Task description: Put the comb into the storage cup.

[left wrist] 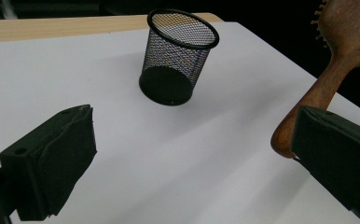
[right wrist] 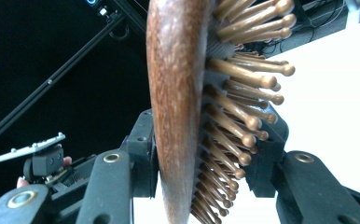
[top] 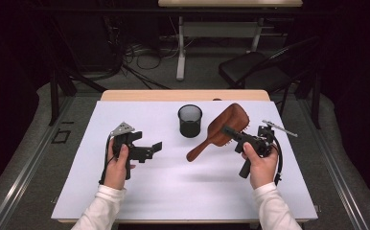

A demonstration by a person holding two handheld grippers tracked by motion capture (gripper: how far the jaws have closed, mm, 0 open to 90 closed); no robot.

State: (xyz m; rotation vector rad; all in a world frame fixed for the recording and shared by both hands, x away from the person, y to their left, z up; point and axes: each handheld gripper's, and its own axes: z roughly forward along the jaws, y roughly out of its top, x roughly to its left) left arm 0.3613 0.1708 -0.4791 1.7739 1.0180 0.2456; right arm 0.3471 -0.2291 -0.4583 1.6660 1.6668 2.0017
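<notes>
Clamped hairbrush (top: pixel 221 130), handle toward lower-left.

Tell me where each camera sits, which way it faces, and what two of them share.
High view: above the person's side, facing forward and down on the table; both hands, left gripper, right gripper.
Left gripper view: rides the left gripper, looks past its open fingers at the mesh cup.
Right gripper view: rides the right gripper, fingers clamping the hairbrush.
Shared: the hairbrush.
</notes>
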